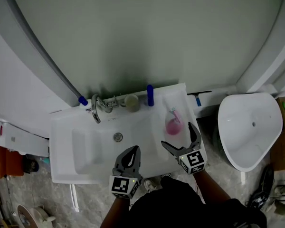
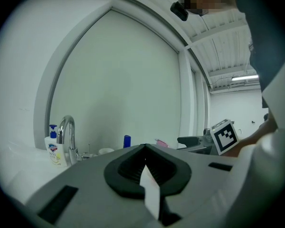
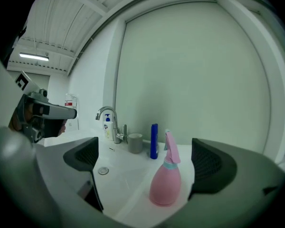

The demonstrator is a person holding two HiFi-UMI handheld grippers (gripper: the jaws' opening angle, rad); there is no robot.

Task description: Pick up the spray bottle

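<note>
A pink spray bottle (image 1: 173,126) stands upright on the right ledge of the white sink (image 1: 66,165). My right gripper (image 1: 179,137) is open just in front of it, one finger on each side, not touching. In the right gripper view the spray bottle (image 3: 165,186) stands between and a little beyond the wide-apart pads of the right gripper (image 3: 145,163). My left gripper (image 1: 131,154) hovers shut over the sink's front edge, holding nothing. The left gripper (image 2: 145,167) shows its pads pressed together, with the bottle's pink top (image 2: 160,143) far behind.
Along the sink's back stand a chrome faucet (image 1: 96,109), a soap pump bottle (image 1: 82,101), a grey cup (image 1: 131,102) and a blue bottle (image 1: 150,95). The drain (image 1: 118,137) lies mid-basin. A white toilet bowl (image 1: 249,127) is to the right.
</note>
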